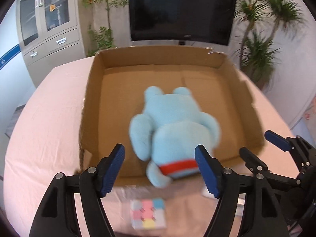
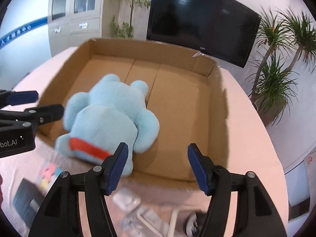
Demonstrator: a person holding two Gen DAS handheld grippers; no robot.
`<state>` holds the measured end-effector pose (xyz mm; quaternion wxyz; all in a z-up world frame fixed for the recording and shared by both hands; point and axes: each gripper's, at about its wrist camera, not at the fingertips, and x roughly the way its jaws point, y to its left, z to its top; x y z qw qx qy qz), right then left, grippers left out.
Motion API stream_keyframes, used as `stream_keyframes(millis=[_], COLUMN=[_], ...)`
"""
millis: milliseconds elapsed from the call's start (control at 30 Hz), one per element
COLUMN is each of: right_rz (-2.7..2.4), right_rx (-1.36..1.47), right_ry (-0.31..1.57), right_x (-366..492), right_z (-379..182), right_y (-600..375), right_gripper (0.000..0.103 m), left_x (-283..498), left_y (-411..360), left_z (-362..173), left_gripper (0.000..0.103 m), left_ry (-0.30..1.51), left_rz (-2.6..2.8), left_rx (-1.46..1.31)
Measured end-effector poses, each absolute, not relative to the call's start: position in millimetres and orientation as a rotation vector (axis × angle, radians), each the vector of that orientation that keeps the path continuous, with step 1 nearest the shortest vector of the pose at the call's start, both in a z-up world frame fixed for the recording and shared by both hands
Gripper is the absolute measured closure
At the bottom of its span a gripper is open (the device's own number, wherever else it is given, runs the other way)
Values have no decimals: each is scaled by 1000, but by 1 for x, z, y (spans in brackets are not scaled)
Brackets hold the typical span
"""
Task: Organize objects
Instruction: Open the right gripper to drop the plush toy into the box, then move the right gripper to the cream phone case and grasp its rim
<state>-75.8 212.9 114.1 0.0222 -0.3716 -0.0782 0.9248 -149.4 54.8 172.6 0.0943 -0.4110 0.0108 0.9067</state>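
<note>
A light blue plush toy with a red band lies in an open shallow cardboard box, its lower end hanging over the near wall. It also shows in the right wrist view, inside the box. My left gripper is open, its fingers either side of the toy's lower end without gripping it. My right gripper is open and empty over the box's near wall, right of the toy. The right gripper also shows at the right in the left wrist view.
The box stands on a pink tablecloth. In front of it lie a pastel puzzle cube, a white earbud case, a dark flat box and clear plastic packaging. A TV, plants and a cabinet stand behind.
</note>
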Motion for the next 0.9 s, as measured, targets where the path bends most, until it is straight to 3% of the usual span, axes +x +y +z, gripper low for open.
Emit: stream_keyframes(millis=[267,533,700,800,900], right_rz=[2981,2815,2769,2795,2780], right_rx=[-1101,-1299,-1375,-1376,-1395], right_ry=[-10,243,475,465,449], right_x=[12,54,72,75,68], right_z=[136,59,14,6,-1], right_y=[264,331,349,344,339], right_gripper=[29,30,44,54,72], left_x=[-56,-20,-12,-12,-12], left_y=[63,118,155,162,165], left_z=[161,100,71,65,60], left_gripper=[22,22,22,22,22], left_ry=[1,-41,54,57,47], left_rz=[2566,2336,2267,2251,2239], left_rx=[-1159,-1340,-1386,-1390,-1407])
